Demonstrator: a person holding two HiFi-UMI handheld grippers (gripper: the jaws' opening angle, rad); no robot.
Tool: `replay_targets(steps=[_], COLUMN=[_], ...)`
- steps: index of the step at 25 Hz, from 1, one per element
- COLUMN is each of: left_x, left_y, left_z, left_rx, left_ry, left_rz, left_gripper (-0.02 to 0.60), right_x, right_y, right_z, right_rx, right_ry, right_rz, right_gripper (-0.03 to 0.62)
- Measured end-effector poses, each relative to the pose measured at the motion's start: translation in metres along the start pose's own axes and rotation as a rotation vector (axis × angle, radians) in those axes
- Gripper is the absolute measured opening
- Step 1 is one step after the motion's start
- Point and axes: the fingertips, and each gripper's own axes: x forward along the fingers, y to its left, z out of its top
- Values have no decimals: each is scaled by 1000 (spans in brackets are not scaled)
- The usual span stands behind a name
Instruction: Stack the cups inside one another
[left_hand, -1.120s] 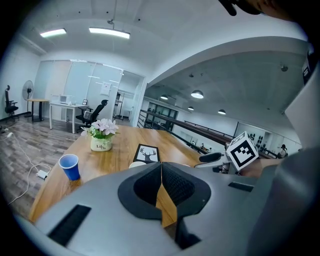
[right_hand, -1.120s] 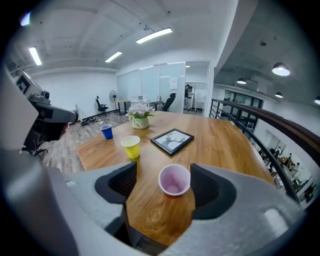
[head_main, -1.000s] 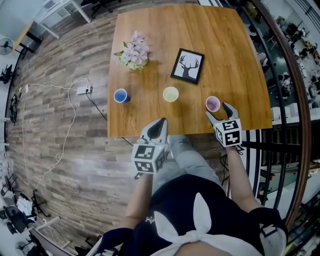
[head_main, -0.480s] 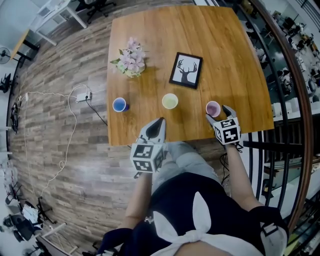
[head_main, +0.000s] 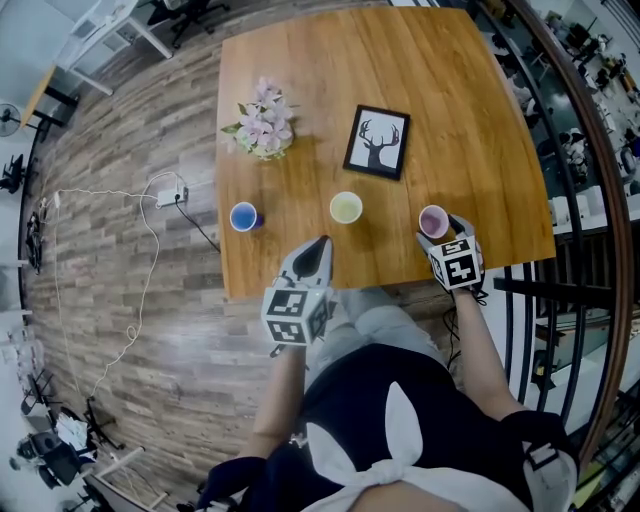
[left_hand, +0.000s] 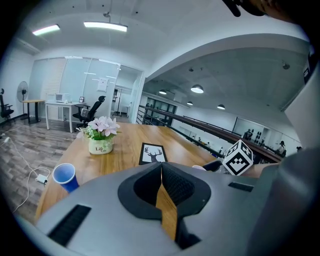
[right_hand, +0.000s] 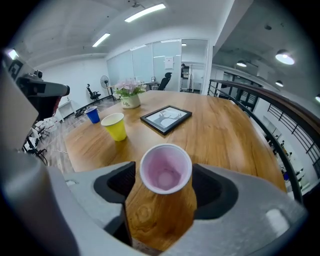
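Three paper cups stand upright in a row on the wooden table: a blue cup on the left, a yellow cup in the middle and a pink cup on the right. My right gripper is open, and the pink cup stands between its jaws. The yellow cup and the blue cup are further off to its left. My left gripper is shut on nothing and hovers over the table's near edge, between the blue and yellow cups.
A framed deer picture lies behind the yellow cup. A pot of pink flowers stands behind the blue cup. A railing runs along the table's right side. A power strip with a white cable lies on the floor to the left.
My right gripper has moved forward, so the pink cup now stands deeper between its jaws. The left gripper has stayed where it was.
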Motion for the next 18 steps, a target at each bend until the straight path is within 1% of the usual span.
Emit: replay_targets(steps=[1, 2, 11, 18], left_x=[0, 0, 2, 0], left_y=[1, 1, 13, 20], left_z=[0, -1, -9, -12], left_rx=[-5, -7, -27, -45], left_ry=[4, 9, 16, 0], left_rz=[0, 0, 5, 15], left_gripper=[20, 20, 20, 20], right_x=[0, -1, 1, -8], right_y=[0, 0, 4, 6], right_z=[0, 0, 7, 31], right_rx=[-3, -8, -32, -59], right_ry=[0, 0, 2, -38], right_rz=[-1, -3, -6, -4], right_gripper=[342, 311, 311, 311])
